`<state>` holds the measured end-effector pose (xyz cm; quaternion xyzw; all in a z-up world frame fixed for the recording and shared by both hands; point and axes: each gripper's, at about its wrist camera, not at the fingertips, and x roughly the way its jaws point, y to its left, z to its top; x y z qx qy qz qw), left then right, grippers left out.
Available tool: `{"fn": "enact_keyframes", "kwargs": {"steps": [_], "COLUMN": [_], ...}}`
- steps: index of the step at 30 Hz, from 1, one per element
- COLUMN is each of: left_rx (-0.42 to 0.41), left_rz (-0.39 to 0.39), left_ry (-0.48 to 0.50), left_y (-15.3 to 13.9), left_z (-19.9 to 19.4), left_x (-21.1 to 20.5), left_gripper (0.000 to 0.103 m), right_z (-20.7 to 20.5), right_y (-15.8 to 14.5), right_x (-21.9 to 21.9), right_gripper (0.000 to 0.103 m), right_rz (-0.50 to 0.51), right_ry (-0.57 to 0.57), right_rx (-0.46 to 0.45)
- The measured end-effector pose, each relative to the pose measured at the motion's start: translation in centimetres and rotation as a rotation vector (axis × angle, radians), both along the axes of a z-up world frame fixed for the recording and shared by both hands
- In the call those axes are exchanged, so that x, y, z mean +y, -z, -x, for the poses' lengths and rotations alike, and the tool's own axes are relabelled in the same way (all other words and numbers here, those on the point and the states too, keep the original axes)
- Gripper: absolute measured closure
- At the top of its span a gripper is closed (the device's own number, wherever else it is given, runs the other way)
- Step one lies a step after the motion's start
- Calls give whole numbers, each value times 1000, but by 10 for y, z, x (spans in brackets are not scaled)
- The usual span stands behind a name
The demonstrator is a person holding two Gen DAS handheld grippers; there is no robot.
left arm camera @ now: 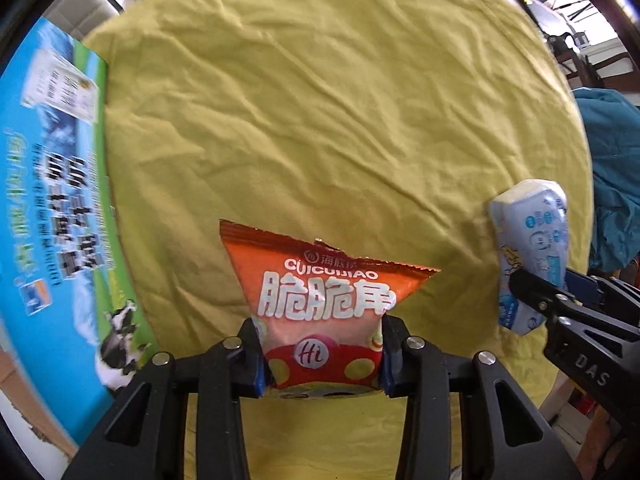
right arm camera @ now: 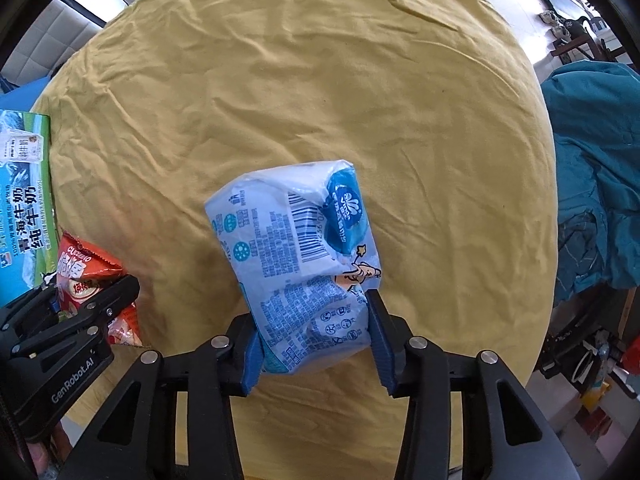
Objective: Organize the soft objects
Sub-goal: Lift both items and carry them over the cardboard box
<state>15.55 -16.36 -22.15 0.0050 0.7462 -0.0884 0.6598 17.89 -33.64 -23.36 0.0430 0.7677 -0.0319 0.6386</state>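
- An orange snack bag [left arm camera: 320, 304] is clamped by the left hand-held gripper [left arm camera: 322, 354].
- A blue-white tissue pack [right arm camera: 298, 264] is clamped by the right hand-held gripper [right arm camera: 316, 344] above the yellow-clothed desk [right arm camera: 320, 80].

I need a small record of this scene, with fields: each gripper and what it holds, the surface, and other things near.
left gripper: shut on snack bag, orange, gripped at its lower part
right gripper: shut on wipes pack, white and blue, soft, squeezed between the pads
surface: yellow cloth, wrinkled
held items: both above the cloth; contact with it cannot be told
milk box: blue and green, at the left edge of the cloth
teal fabric: beyond the right edge of the cloth
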Motion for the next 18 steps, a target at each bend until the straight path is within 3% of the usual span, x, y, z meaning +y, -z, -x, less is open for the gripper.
{"fn": "enact_keyframes", "kwargs": {"steps": [10,18], "left_rx": [-156,-282], "left_rz": [37,85], "left_ry": [10,-29], "left_y": [-74,-135], "left_z": [22,18], "left_x": [4,60], "left_gripper": [67,67], "right_z": [8,25], "right_y": [-59,-120], "right_x": [23,61], "right_gripper": [57,57], "right_rz": [-42,-96], "right_ry": [6,-14], "right_rx": [-107,-200]}}
